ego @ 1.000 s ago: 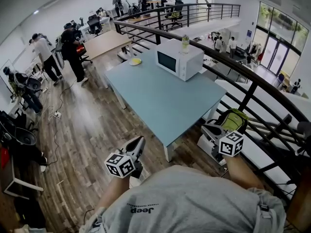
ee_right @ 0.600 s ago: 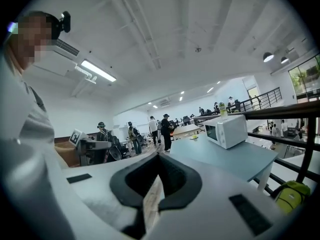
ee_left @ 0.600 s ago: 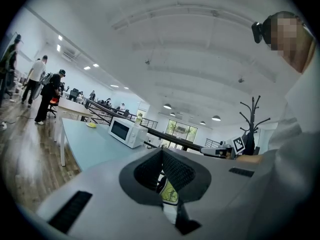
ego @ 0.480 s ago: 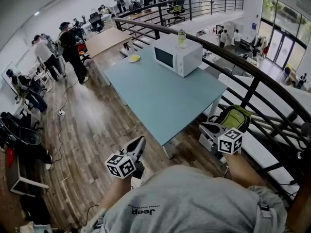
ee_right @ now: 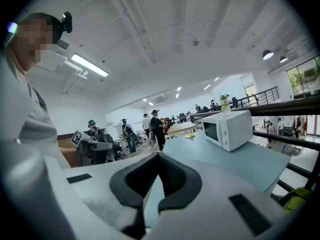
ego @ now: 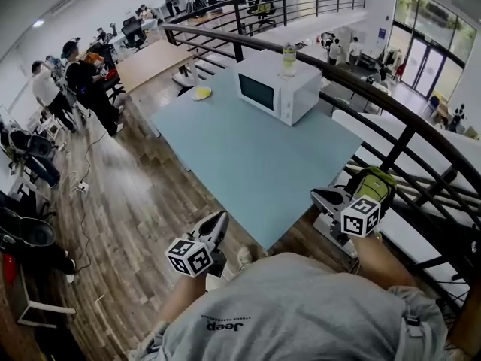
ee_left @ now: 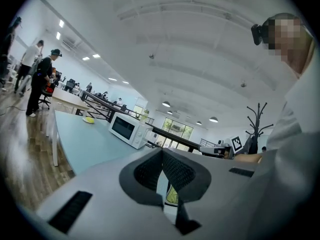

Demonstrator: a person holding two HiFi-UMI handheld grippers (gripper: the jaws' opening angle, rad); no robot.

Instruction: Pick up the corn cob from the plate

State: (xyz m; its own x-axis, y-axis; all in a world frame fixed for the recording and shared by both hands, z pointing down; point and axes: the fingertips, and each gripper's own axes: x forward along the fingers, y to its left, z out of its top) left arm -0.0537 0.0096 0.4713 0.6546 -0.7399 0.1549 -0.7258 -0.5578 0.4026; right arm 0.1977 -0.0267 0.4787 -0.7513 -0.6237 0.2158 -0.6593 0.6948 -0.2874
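Two empty claws, left claw (ego: 216,220) and right claw (ego: 325,196), sit closed just short of the surface (ego: 255,164). The corn cob (ego: 201,92) lies on its plate (ego: 210,95) at the far corner. We judge we're on the approach and must close in, then open one.

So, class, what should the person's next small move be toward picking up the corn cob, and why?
Probably step forward along the table toward the plate. The corn cob on it lies at the far corner, past the microwave, while the left gripper and right gripper, both shut and empty, hang at the near end, well short of it.
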